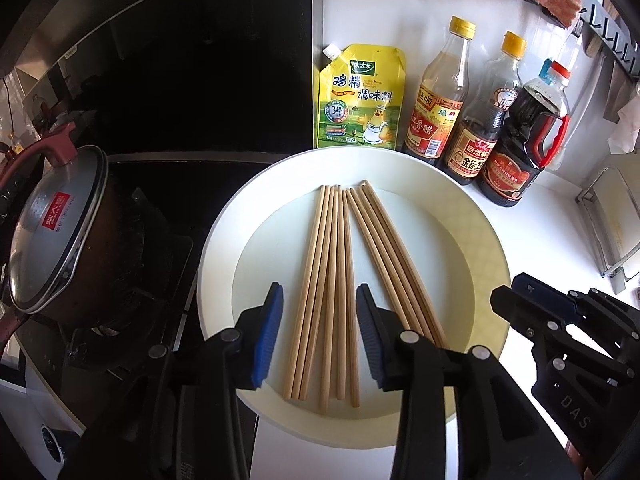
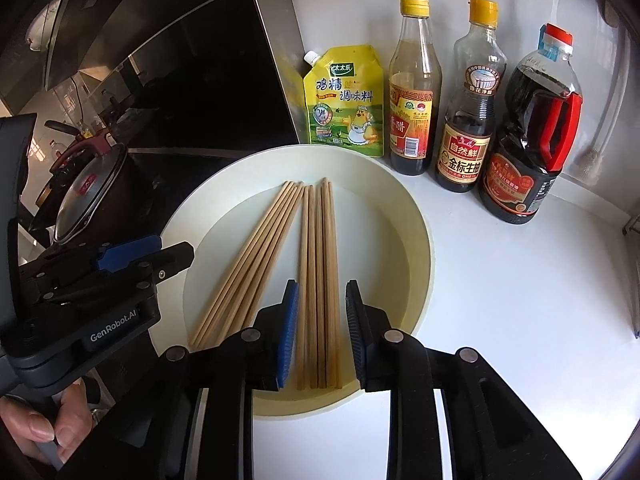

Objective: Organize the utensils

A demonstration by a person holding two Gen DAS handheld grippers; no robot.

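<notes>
**Two chopstick bundles sorted on the plate; grippers let go above them**

The landmark was the round cream-white plate (image 1: 224,248) on the white worktop (image 2: 520,300). On its flat centre lay the pale wooden chopsticks in two groups: a left bundle (image 1: 326,292) and a right bundle (image 1: 394,256), their far tips close together toward the plate's far rim and their near ends fanned apart toward its near rim.

The left gripper (image 1: 320,336) stood over the near end of the left bundle with its blue pads spread, the sticks lying between them but untouched. The right gripper (image 2: 322,332) stood likewise over the near end of the right bundle, jaws parted a little less, pinching nothing.

The step in hand looked like releasing and clearing away after laying the bundles down. To do it well, each gripper should lift straight off the plate with pads kept apart, so no pad drags a stick sideways and spoils the grouping. The right bundle's near ends ran close to the plate's near rim, so a nudge there could roll sticks onto the sloped edge. The sauce bottles beyond the plate's far rim were well clear.
</notes>
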